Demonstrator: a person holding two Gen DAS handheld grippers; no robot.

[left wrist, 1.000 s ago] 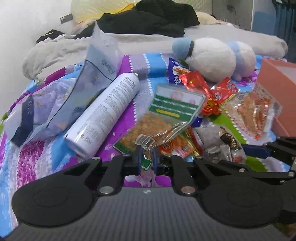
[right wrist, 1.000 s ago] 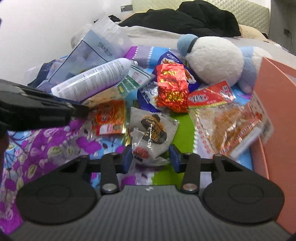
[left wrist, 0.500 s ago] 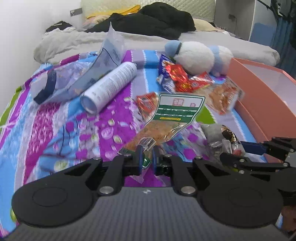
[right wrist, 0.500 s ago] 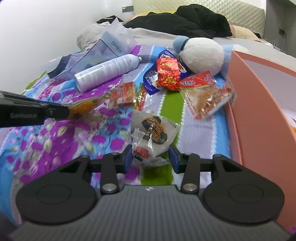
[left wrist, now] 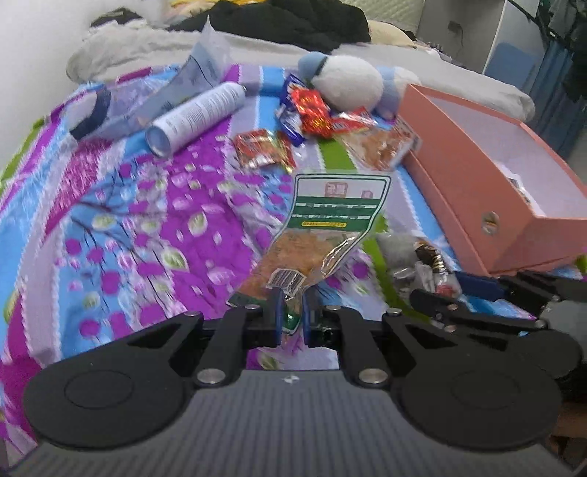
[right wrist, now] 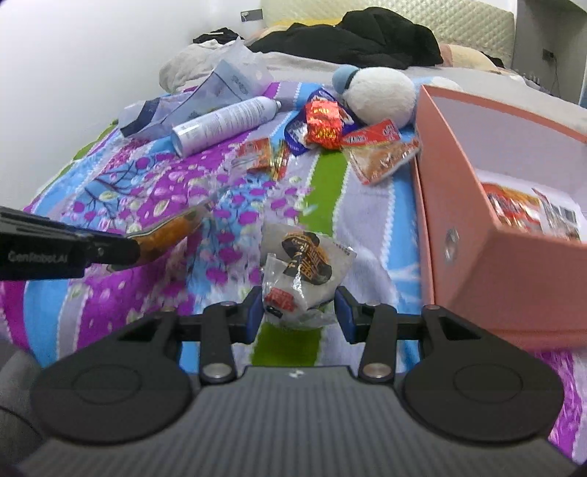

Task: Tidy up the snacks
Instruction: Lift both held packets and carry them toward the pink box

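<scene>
My left gripper (left wrist: pixel 291 312) is shut on the bottom edge of a green-and-white snack packet (left wrist: pixel 330 224) and holds it up above the bedspread; it also shows in the right wrist view (right wrist: pixel 165 231). My right gripper (right wrist: pixel 299 306) is shut on a white snack bag with a black-and-orange label (right wrist: pixel 304 264), lifted off the bed, also visible in the left wrist view (left wrist: pixel 422 264). A pink open box (right wrist: pixel 488 205) stands at the right with a few packets inside (right wrist: pixel 513 205). Several loose snack packets (right wrist: pixel 326 121) lie farther back.
A white spray can (right wrist: pixel 227 123) and a clear plastic bag (right wrist: pixel 205 99) lie at the back left on the patterned bedspread (right wrist: pixel 176 190). A white and blue plush toy (right wrist: pixel 381 91) sits behind the snacks. Dark clothes (right wrist: pixel 367 33) are piled farther back.
Both grippers have pulled back and risen with their packets, away from the snack pile. The pink box now shows more fully on the right.
</scene>
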